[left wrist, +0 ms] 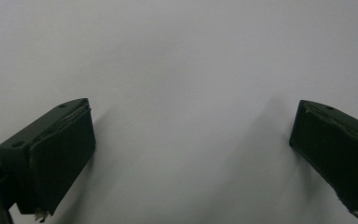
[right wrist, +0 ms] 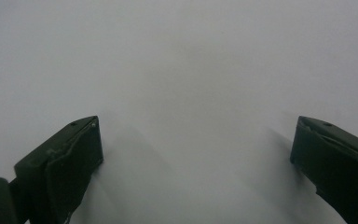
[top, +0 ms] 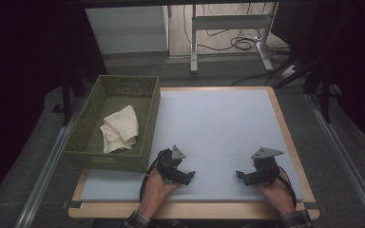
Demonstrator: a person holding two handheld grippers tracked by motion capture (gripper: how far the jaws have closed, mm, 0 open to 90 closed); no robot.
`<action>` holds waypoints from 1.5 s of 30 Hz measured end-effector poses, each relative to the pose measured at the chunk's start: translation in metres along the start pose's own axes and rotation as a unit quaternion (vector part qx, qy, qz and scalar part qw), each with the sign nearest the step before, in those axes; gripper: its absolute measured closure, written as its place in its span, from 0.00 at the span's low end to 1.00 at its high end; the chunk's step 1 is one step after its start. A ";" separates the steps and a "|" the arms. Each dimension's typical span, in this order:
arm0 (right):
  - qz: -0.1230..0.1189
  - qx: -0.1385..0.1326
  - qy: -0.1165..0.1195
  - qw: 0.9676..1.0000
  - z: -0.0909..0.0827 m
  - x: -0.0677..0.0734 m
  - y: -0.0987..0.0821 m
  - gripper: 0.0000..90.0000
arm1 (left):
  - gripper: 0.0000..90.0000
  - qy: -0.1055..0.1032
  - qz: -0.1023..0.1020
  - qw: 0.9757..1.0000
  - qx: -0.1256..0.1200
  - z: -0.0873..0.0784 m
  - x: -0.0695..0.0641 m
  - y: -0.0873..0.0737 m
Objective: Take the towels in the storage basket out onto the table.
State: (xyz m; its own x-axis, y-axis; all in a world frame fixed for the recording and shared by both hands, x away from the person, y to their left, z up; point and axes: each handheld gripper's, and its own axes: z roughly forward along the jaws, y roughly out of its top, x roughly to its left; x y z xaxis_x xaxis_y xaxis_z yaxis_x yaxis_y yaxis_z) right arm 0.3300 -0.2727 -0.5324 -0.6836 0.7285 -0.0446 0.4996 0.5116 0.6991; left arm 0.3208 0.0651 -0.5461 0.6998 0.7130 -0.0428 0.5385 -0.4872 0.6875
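Observation:
My left gripper (top: 190, 175) rests low on the pale mat (top: 218, 128) near its front edge, pointing right. Its jaws stand wide apart with nothing between them, and the left gripper view has only bare mat past the left gripper (left wrist: 191, 135). Across from it, my right gripper (top: 239, 175) points left, also low on the mat. In the right gripper view the right gripper (right wrist: 196, 149) is open and empty over the mat. A folded cream cloth (top: 120, 129) lies inside the green basket (top: 147, 123) at the left.
The mat lies on a wooden tabletop (top: 285, 128) whose rim shows around it. The green basket stands on the table's left side and overhangs it. Beyond the table are a white cabinet (top: 128, 28), a metal desk frame (top: 228, 23) and cables (top: 242, 43) on the floor.

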 end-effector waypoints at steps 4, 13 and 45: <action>0.000 0.000 0.000 1.000 0.000 0.000 0.000 0.02 | 0.00 0.000 0.000 1.000 0.000 0.000 0.000 0.000; 0.000 0.000 0.000 1.000 0.000 0.000 0.000 0.02 | 0.01 -0.012 -0.011 1.000 -0.002 -0.002 0.002 0.002; 0.001 0.000 0.000 1.000 0.000 0.000 0.000 0.02 | 0.03 -0.037 0.016 0.999 0.011 -0.018 0.003 0.042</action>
State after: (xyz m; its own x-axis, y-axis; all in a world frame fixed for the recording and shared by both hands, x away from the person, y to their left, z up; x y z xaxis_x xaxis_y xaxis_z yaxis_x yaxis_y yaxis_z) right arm 0.3301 -0.2728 -0.5324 -0.6831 0.7291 -0.0427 0.5004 0.5098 0.6998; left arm 0.3371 0.0559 -0.5044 0.7497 0.6574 -0.0754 0.5242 -0.5205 0.6740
